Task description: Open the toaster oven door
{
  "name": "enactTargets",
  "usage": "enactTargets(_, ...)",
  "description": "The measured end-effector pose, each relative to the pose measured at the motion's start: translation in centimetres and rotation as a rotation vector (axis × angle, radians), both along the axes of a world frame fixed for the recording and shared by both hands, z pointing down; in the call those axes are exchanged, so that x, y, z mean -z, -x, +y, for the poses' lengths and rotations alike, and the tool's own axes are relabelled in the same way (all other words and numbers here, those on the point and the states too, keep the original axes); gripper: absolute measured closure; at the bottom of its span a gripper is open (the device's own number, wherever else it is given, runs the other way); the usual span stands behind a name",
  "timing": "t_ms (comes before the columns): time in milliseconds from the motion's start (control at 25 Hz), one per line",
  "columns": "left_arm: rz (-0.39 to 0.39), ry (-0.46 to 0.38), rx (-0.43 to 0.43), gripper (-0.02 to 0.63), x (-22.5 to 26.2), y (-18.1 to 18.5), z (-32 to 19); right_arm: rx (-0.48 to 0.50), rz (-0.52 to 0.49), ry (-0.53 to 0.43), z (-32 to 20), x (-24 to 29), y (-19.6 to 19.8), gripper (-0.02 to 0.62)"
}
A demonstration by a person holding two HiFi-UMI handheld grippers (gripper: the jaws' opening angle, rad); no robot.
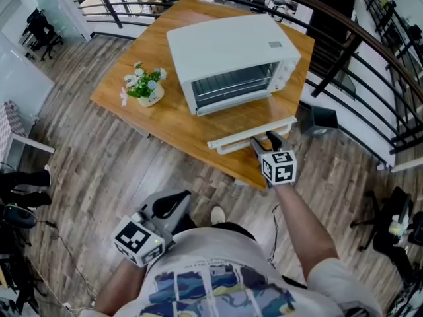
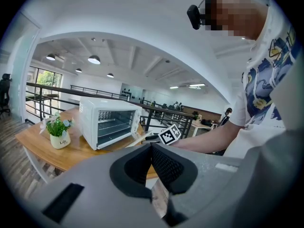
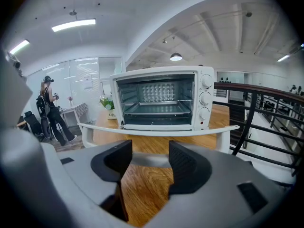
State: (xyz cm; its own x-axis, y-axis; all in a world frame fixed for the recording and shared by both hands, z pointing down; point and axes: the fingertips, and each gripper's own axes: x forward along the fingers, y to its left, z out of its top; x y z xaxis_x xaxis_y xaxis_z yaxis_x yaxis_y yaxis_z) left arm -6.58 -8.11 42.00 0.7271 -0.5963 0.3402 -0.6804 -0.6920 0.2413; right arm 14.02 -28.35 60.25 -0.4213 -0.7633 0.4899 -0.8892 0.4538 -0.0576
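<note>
The white toaster oven (image 1: 231, 58) stands on the wooden table (image 1: 132, 104); its door (image 1: 251, 134) hangs down flat toward me, so the rack inside shows. In the right gripper view the oven (image 3: 161, 99) faces me, with the white door handle (image 3: 156, 131) stretched across just beyond my jaws. My right gripper (image 1: 263, 141) sits at the door's front edge, open, its pads apart and pressing on nothing (image 3: 145, 158). My left gripper (image 1: 166, 207) hangs low near my body, away from the table, with its pads together (image 2: 151, 163).
A small potted plant (image 1: 145, 88) stands on the table to the left of the oven. A black railing (image 1: 357, 45) curves behind and to the right of the table. A dark box (image 1: 320, 121) lies on the floor at the right. A person (image 3: 50, 108) stands far off.
</note>
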Motion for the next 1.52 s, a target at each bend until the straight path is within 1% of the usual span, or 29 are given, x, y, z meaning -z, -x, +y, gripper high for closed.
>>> enactTargets(200, 0.001, 0.002, 0.000, 0.603, -0.3, 0.5, 0.0, -0.002, 0.006, 0.006, 0.6, -1.3, 0.5, 0.354)
enactTargets(1520, -0.018, 0.018, -0.017, 0.603, -0.7, 0.2, -1.0, -0.036, 0.067, 0.089, 1.6, -8.1, -0.2, 0.359)
